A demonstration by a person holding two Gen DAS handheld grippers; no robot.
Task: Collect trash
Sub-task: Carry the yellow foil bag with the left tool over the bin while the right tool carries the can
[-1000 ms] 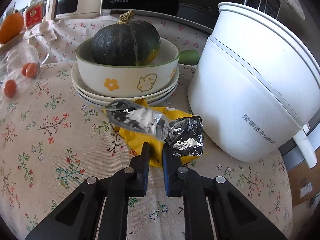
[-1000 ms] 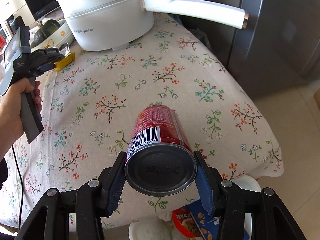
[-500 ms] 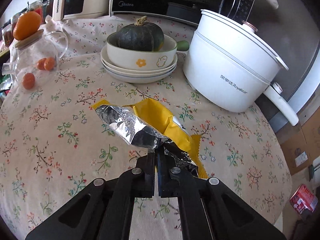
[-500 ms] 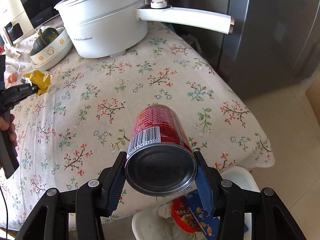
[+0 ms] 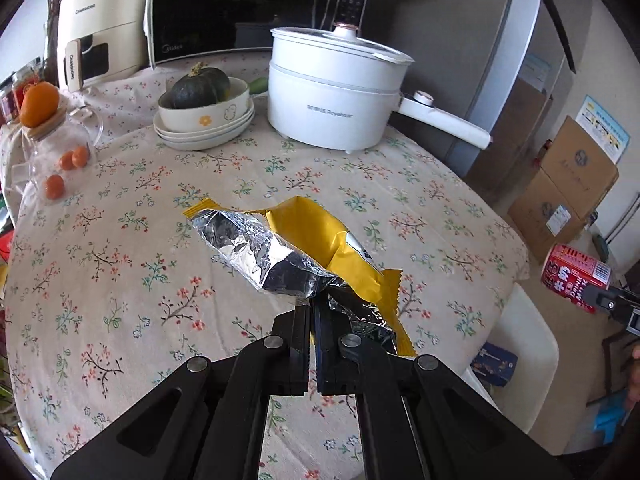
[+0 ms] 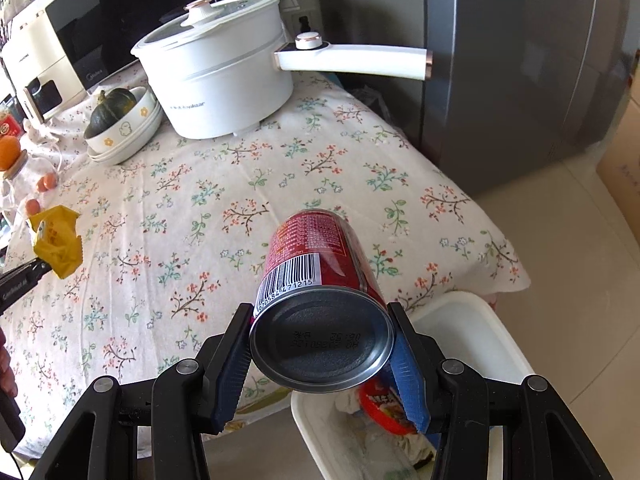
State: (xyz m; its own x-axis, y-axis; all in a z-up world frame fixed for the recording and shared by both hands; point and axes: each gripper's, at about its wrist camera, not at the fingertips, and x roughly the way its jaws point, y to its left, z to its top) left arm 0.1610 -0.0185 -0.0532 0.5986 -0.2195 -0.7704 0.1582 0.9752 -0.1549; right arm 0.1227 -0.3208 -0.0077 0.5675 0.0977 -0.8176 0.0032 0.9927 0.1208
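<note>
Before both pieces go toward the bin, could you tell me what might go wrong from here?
1. The left gripper pinches only a crumpled end of the yellow foil wrapper, so it might slip out over the floral tablecloth.
2. The right gripper holds the red can tilted near its base, partly over the white bin; released now, it could strike the rim or fall outside.
3. The pot handle juts out beside the bin, where a gripper might knock it.

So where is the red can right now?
The red can is clamped in the right gripper, held past the table's edge above the white bin.
</note>
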